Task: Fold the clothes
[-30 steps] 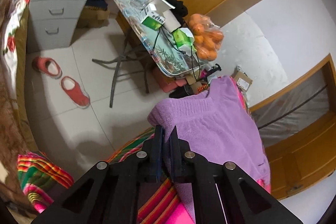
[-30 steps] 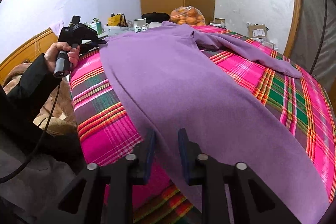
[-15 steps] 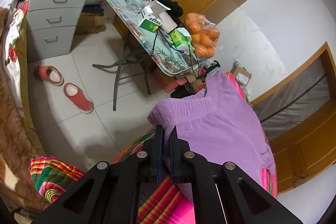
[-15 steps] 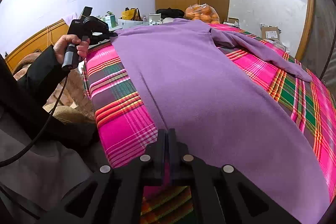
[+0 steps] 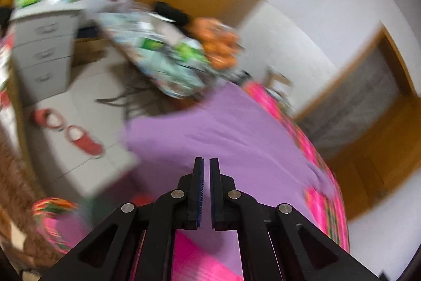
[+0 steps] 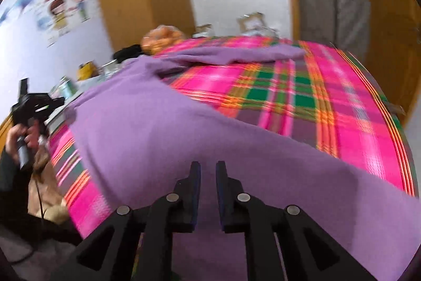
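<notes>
Purple knitted sweater lies spread over our pink plaid bedcover, one sleeve stretched out across it. We see no finished fold, so most folding looks left. Our left gripper and right gripper show narrow gaps; blur hides whether either pinches cloth.

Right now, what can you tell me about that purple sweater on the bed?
The purple sweater is a soft, fuzzy-looking knit, plain lilac with no pattern. It lies spread over the pink, green and orange plaid blanket, body wide and mostly flat with a few gentle wrinkles. One long sleeve stretches out across the blanket toward the far side. Both pictures are motion-blurred, so fine detail is lost. The right claw and the left claw sit low over the fabric with narrow gaps; whether either pinches it is unclear.
</notes>
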